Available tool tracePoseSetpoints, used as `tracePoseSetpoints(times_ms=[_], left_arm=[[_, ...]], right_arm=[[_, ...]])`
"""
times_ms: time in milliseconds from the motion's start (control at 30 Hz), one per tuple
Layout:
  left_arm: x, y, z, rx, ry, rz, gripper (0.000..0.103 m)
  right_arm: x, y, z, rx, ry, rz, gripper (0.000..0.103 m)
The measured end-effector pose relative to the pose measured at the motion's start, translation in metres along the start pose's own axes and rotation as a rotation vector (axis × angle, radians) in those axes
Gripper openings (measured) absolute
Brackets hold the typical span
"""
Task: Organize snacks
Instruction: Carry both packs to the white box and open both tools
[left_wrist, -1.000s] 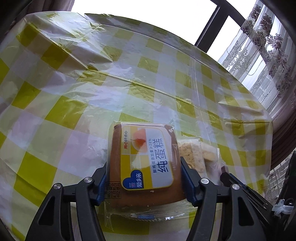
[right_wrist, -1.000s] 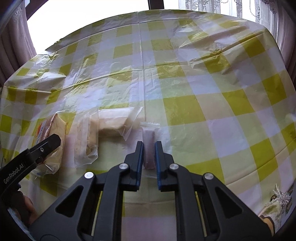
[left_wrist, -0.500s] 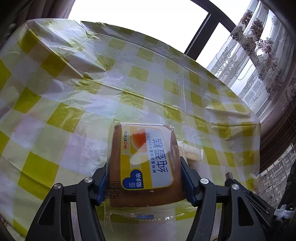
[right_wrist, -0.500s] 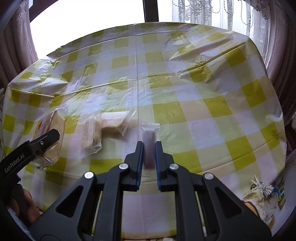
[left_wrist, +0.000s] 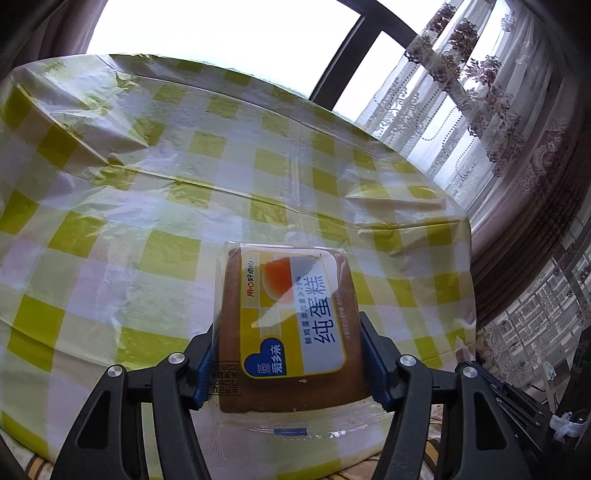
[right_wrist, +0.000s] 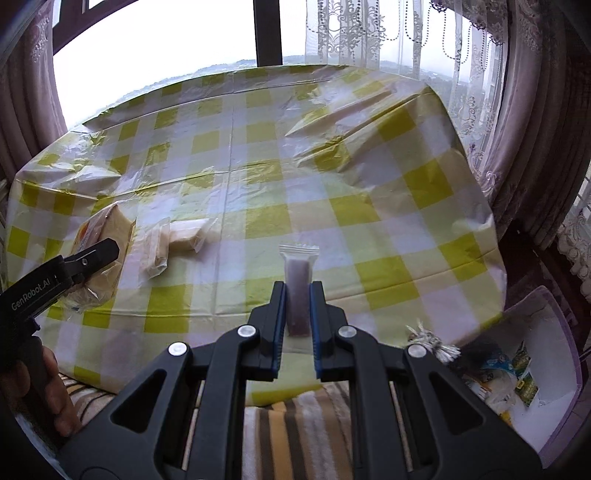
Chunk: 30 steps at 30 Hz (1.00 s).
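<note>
A wrapped brown egg cake (left_wrist: 291, 325) with a yellow and white label sits between the blue pads of my left gripper (left_wrist: 288, 332), which is shut on it and holds it above the checked table (left_wrist: 166, 206). In the right wrist view, my right gripper (right_wrist: 297, 295) is shut on a slim dark bar in a clear wrapper (right_wrist: 297, 280), also off the table. That view also shows the left gripper (right_wrist: 101, 253) at the left with the cake (right_wrist: 107, 229), and a hand (right_wrist: 48, 398) below it.
Two clear-wrapped pale snacks (right_wrist: 157, 247) (right_wrist: 186, 234) lie on the yellow-checked cloth near the left. A white bin (right_wrist: 546, 325) holding snack packets stands low at the right, off the table. A striped cloth (right_wrist: 295, 424) lies below the table's near edge. Curtains flank the window.
Both grippers have risen and drawn back from the table, each still holding its snack. The two pale snacks stay on the cloth; the white bin has come into the right wrist view.
</note>
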<state>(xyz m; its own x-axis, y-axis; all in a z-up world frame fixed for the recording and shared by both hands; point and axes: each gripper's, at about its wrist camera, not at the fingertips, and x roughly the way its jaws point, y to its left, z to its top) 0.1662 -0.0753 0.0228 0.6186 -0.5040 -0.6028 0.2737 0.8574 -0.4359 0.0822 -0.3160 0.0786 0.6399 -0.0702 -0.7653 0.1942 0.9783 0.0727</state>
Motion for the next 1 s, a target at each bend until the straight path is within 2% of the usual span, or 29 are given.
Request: tracePoseSetpoints(times_ms=[267, 433, 733, 1000], left_arm=[[0.005, -0.063, -0.015, 0.089, 0.071, -0.117, 0.065], [0.009, -0.116, -0.034, 0.18, 0.13, -0.207, 0.065], [0.021, -0.195, -0.069, 0.3, 0.243, -0.323, 0.065], [0.042, -0.254, -0.101, 0.402, 0.345, -0.373, 0.065]], right_arm=[[-0.026, -0.064, -0.017, 0.038, 0.01, -0.076, 0.015], [-0.04, -0.109, -0.026, 0.083, 0.015, -0.134, 0.015], [-0.059, -0.186, -0.041, 0.157, 0.027, -0.244, 0.015], [-0.071, -0.248, -0.058, 0.232, 0.045, -0.307, 0.016]])
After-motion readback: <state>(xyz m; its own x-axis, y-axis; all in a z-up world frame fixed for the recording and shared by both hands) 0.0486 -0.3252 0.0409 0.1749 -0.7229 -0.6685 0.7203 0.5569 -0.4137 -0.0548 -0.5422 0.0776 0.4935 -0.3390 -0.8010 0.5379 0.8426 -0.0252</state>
